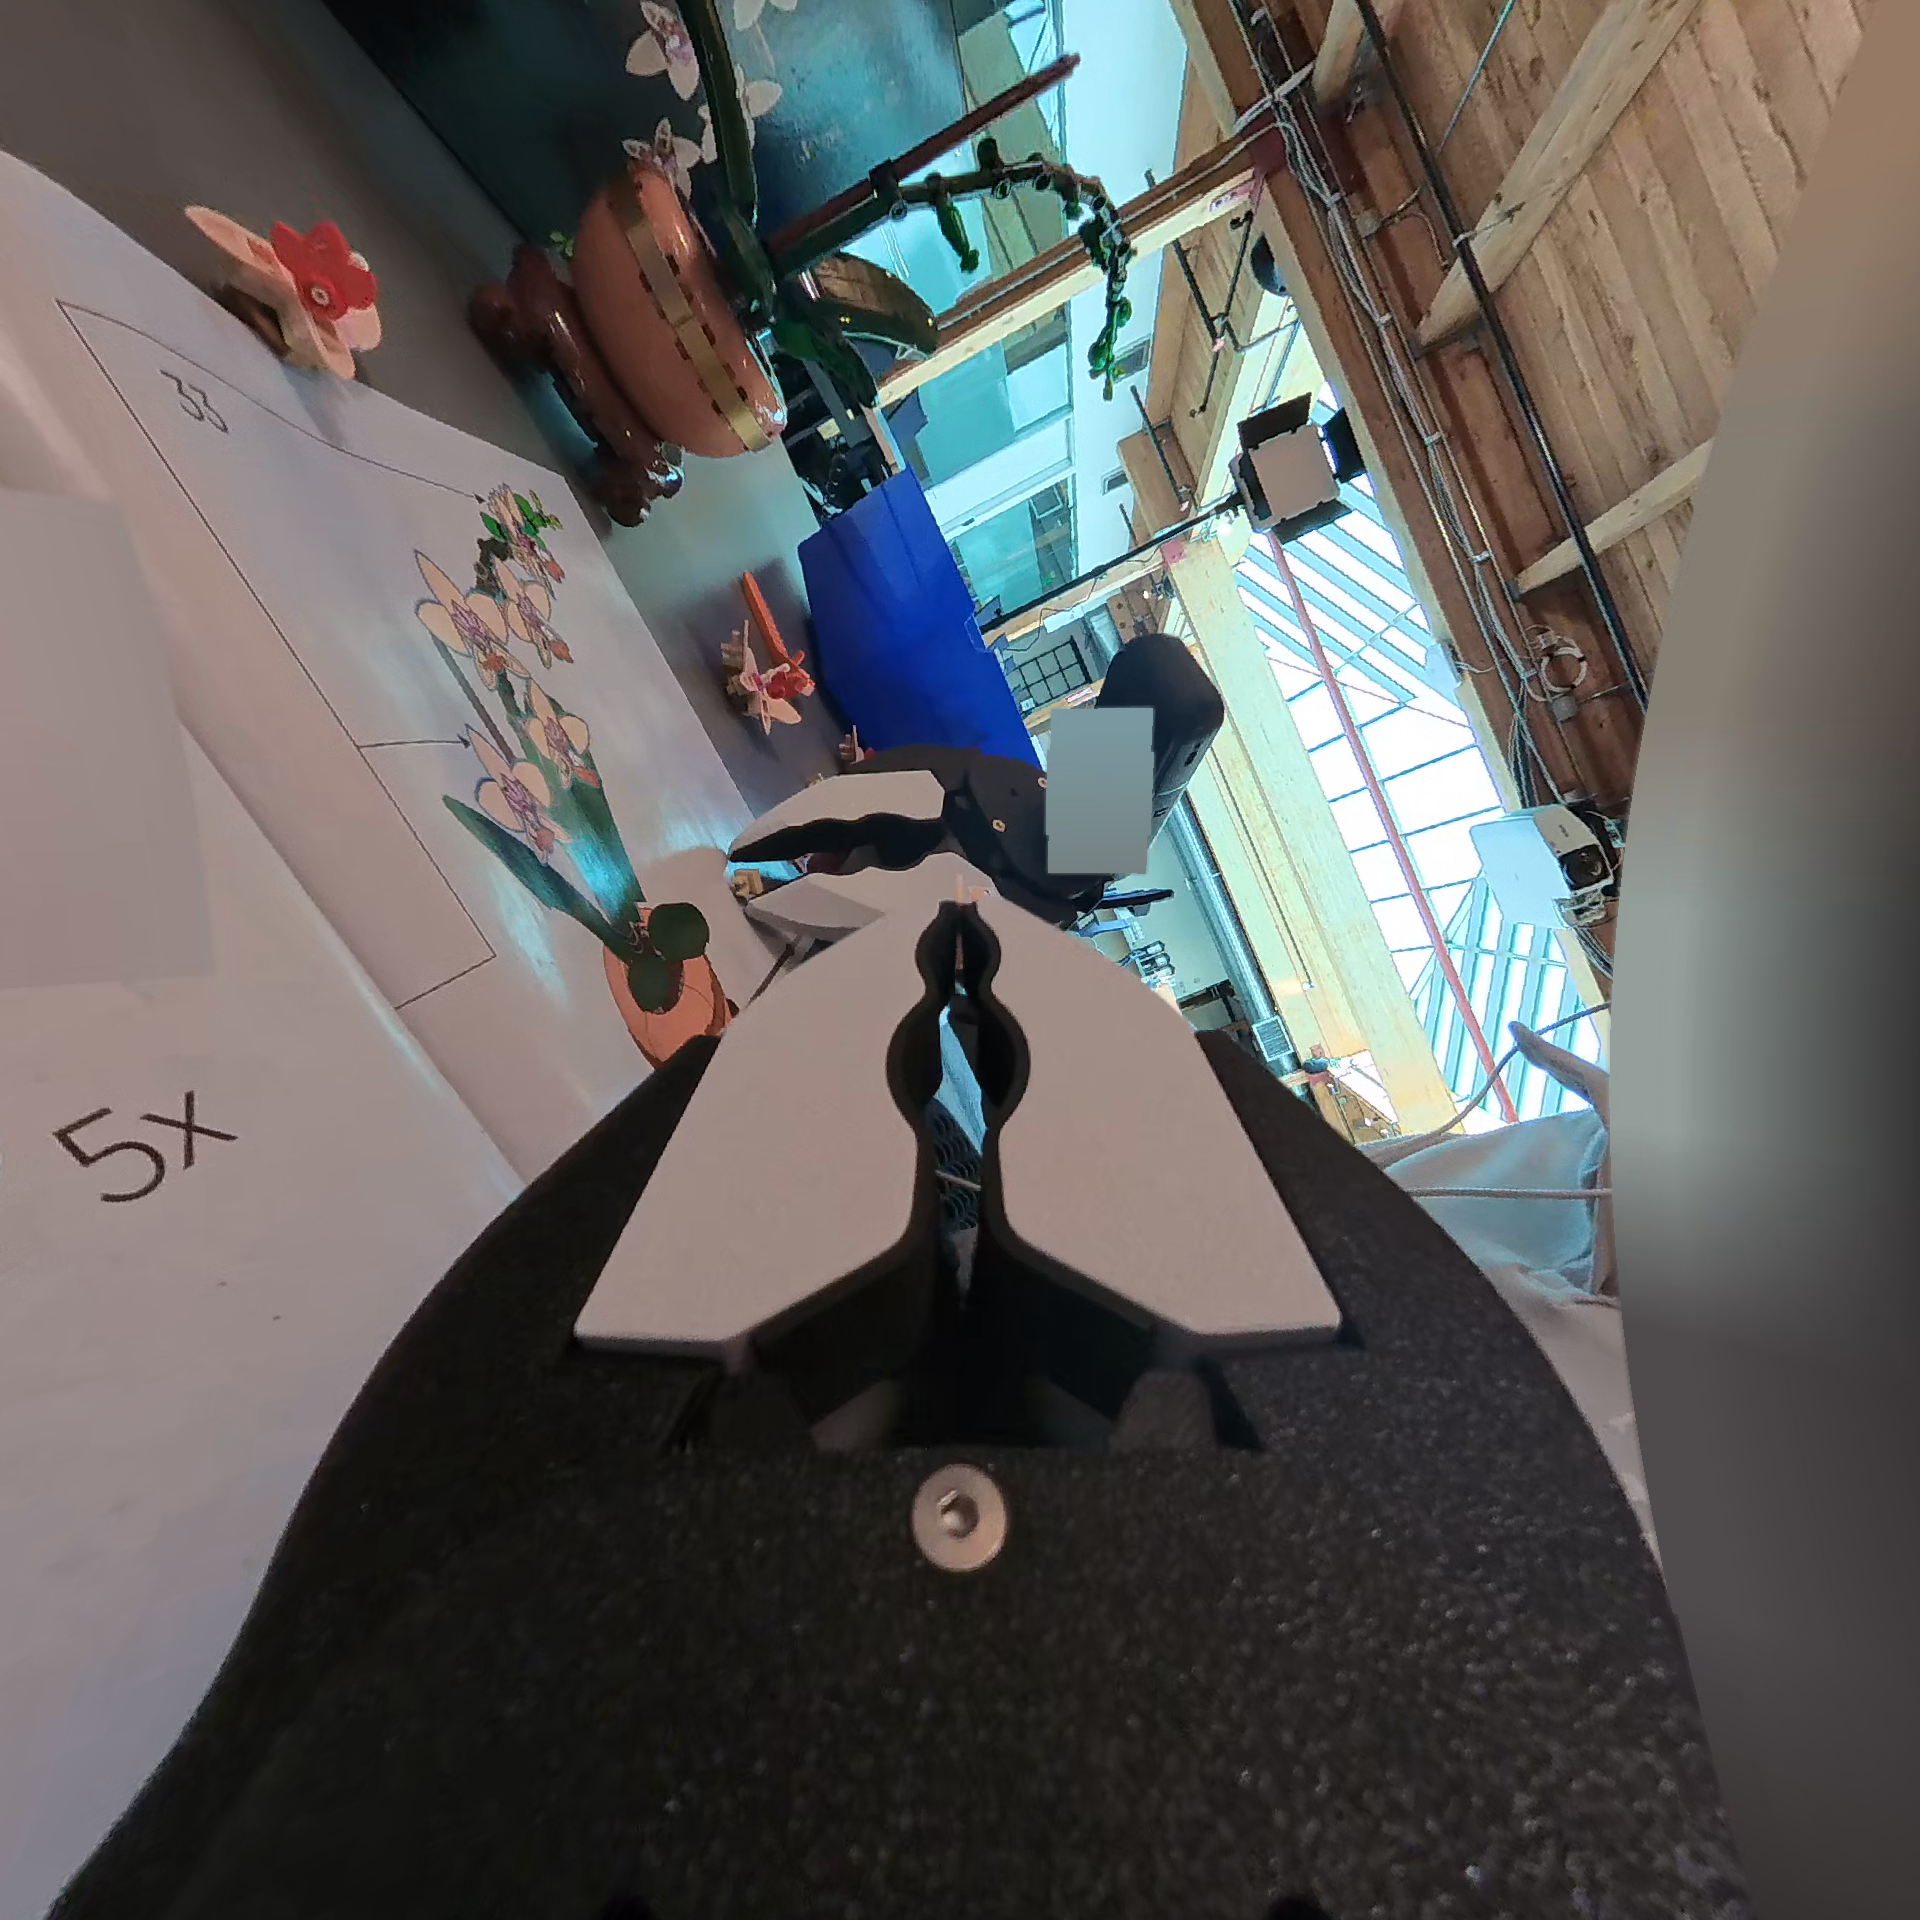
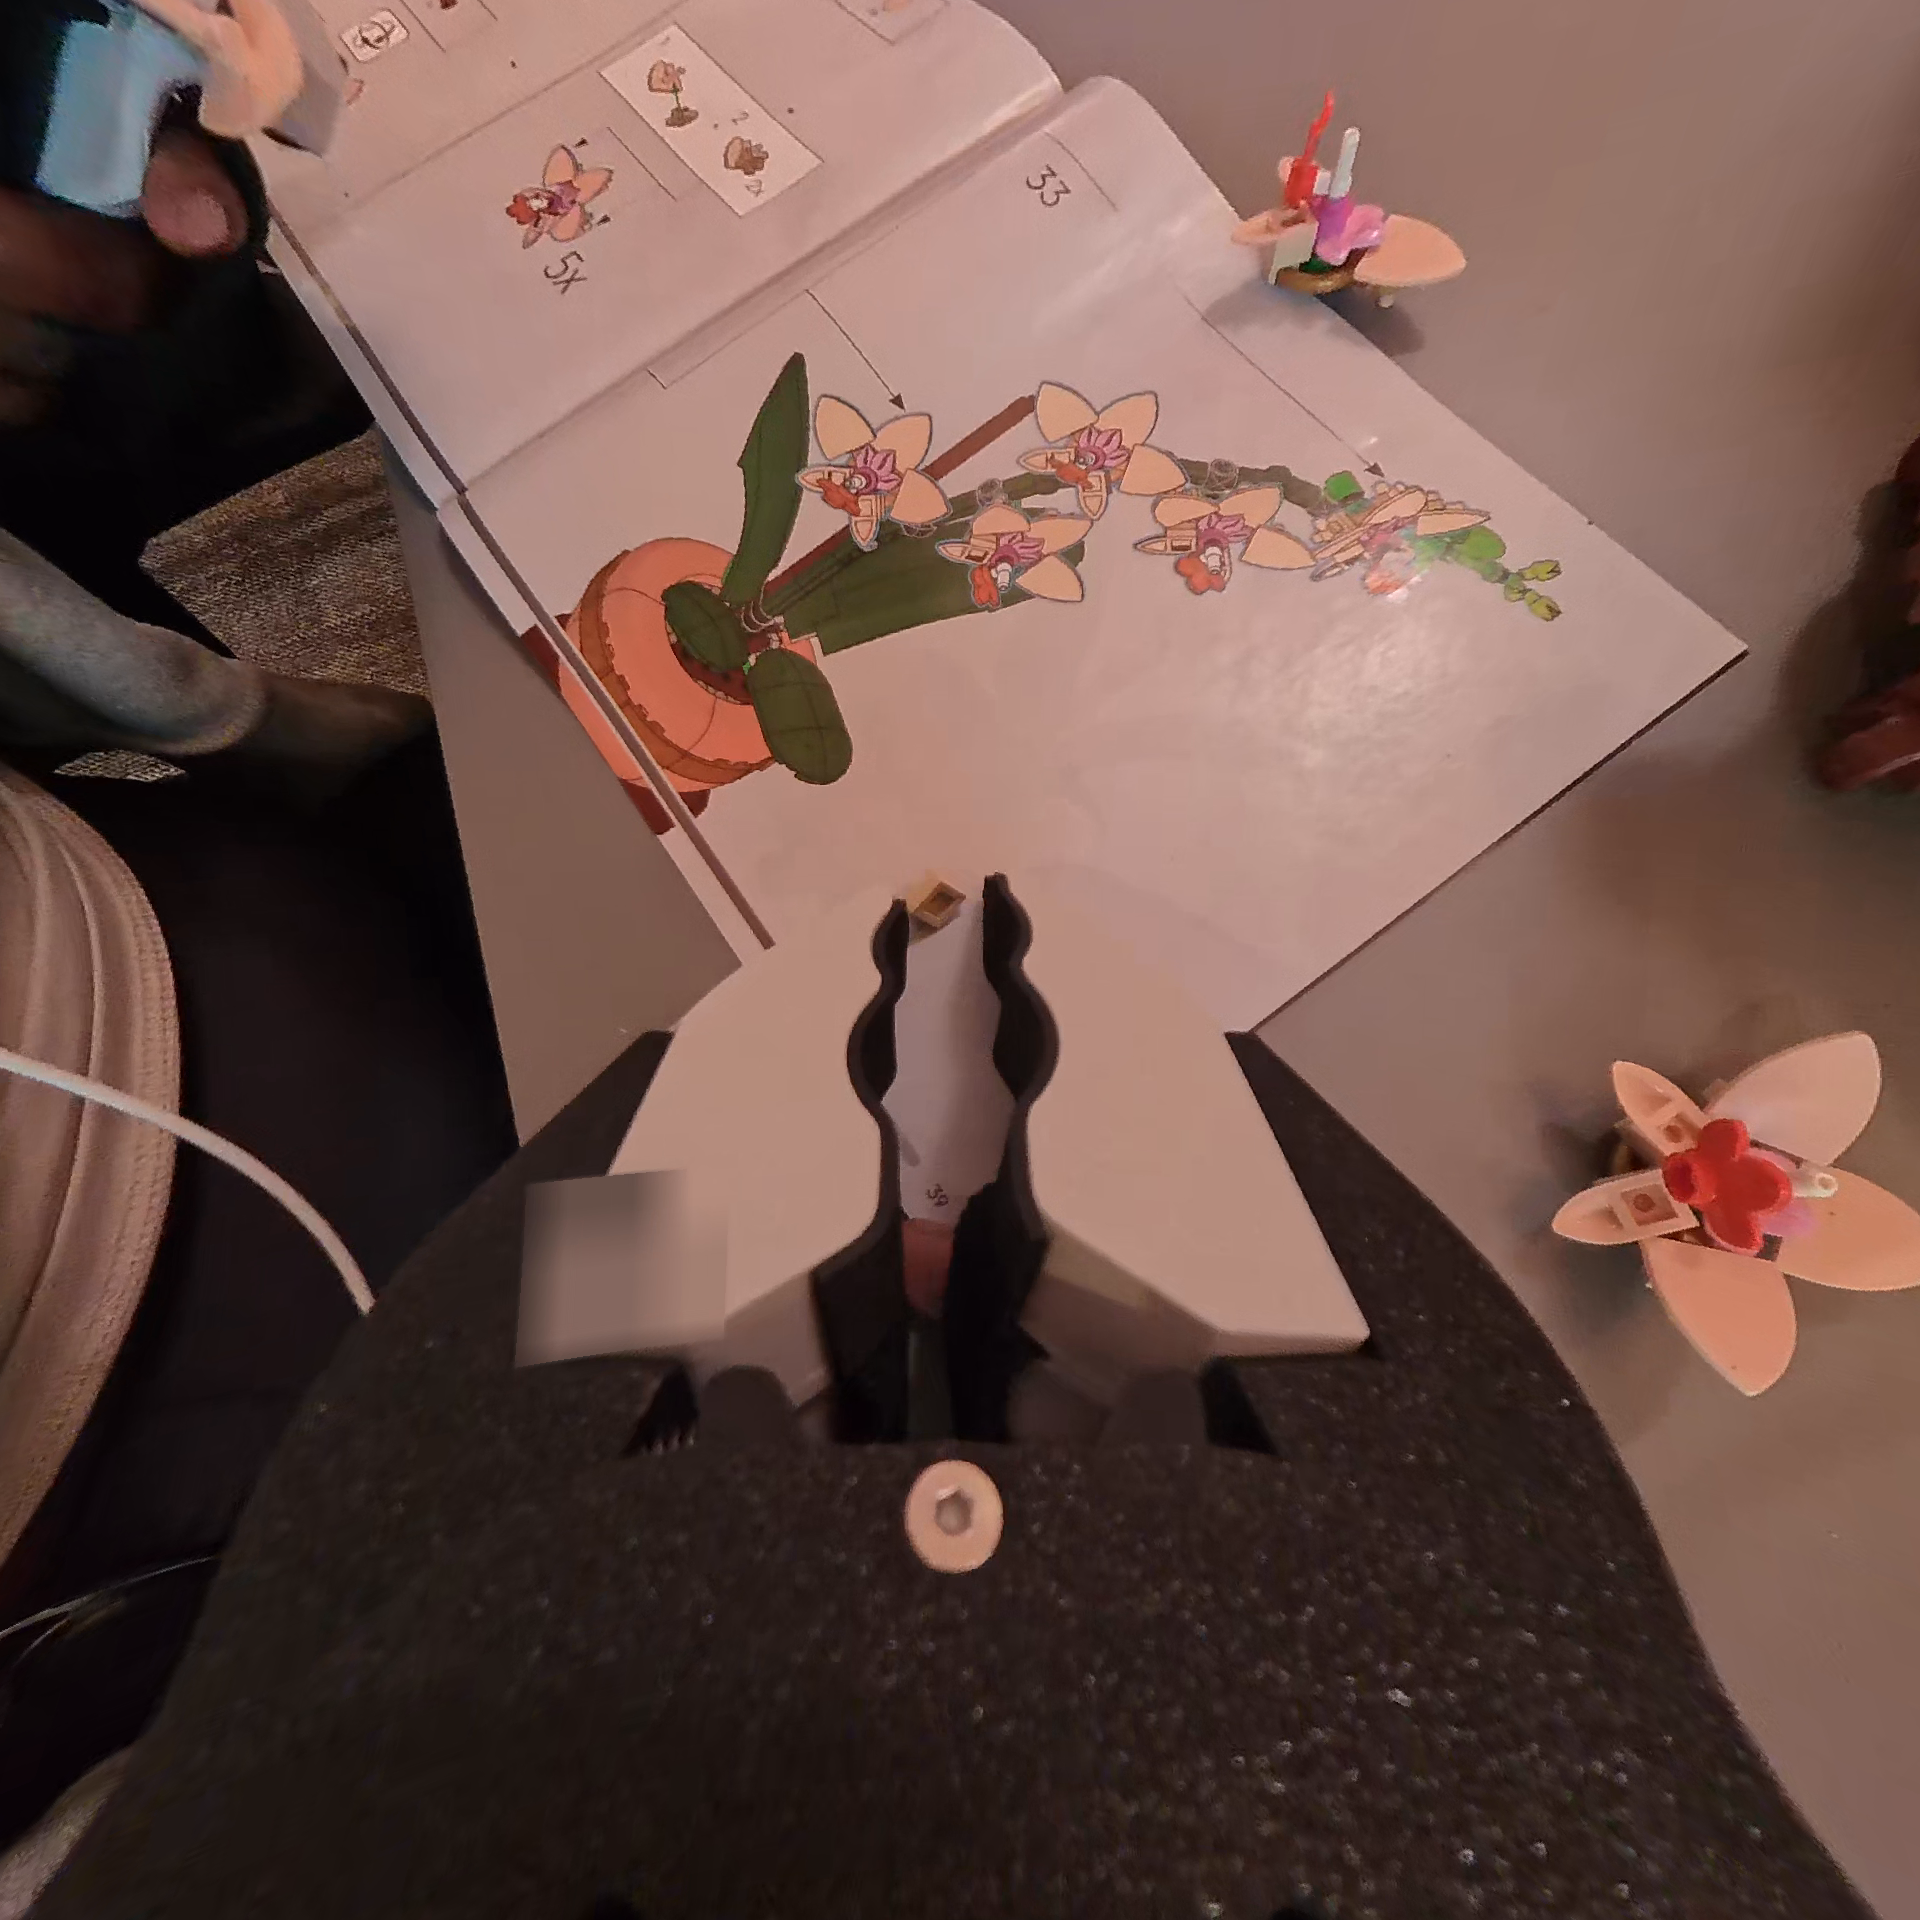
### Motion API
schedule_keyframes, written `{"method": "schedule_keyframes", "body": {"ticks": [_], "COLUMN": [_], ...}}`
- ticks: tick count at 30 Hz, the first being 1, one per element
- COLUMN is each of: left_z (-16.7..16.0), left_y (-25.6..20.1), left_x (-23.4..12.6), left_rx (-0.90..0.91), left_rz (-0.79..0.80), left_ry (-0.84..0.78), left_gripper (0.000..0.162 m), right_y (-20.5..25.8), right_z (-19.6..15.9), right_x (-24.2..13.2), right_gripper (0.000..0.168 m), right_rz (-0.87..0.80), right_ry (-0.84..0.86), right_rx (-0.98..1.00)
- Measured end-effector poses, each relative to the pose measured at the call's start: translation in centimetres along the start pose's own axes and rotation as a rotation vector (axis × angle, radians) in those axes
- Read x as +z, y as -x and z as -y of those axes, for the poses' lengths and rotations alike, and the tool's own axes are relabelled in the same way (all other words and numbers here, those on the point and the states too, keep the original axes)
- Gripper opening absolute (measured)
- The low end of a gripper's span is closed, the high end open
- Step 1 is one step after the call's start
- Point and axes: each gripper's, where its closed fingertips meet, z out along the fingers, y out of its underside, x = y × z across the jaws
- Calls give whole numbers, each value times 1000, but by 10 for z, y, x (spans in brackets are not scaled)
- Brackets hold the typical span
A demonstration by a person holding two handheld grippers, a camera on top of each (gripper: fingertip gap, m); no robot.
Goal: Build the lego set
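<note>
My right gripper (image 2: 943, 906) is open a little, low over the open instruction booklet (image 2: 1143, 748). A small tan square piece (image 2: 938, 900) lies on the page right between its fingertips. My left gripper (image 1: 961, 914) is shut, with a thin cream sliver (image 1: 958, 886) pinched at its tips. In the right wrist view it shows blurred at the top left, held up with a cream petal piece (image 2: 249, 62) in it. The pink pot (image 1: 675, 312) with its green stem (image 1: 1039, 192) stands at the back.
Two built flowers lie on the grey table beside the booklet, one far (image 2: 1351, 234) and one near right (image 2: 1725, 1195). The pot's brown stand (image 2: 1870, 675) is at the right edge. A blue box (image 1: 894, 613) stands behind. The table edge is on the left. From my right tips it is roughly 15 cm to the pink pot (image 1: 675, 312); from my left, 25 cm.
</note>
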Motion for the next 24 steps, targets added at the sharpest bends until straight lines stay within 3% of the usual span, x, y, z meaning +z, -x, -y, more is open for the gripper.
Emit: {"method": "schedule_keyframes", "body": {"ticks": [15,19,24], "left_z": [13,35,60], "left_y": [-2,-13,-31], "left_x": [16,20,26], "left_rx": [-2,-49,-77], "left_rz": [-63,-170,-338], "left_ry": [-51,-203,-375], "left_gripper": [0,0,1], "right_y": [-13,1,48], "right_z": [10,58,131], "right_x": [-13,-28,-26], "right_gripper": [31,16,4], "right_rz": [-77,-114,161], "right_ry": [-60,-309,-735], "right_rx": [19,67,393]}}
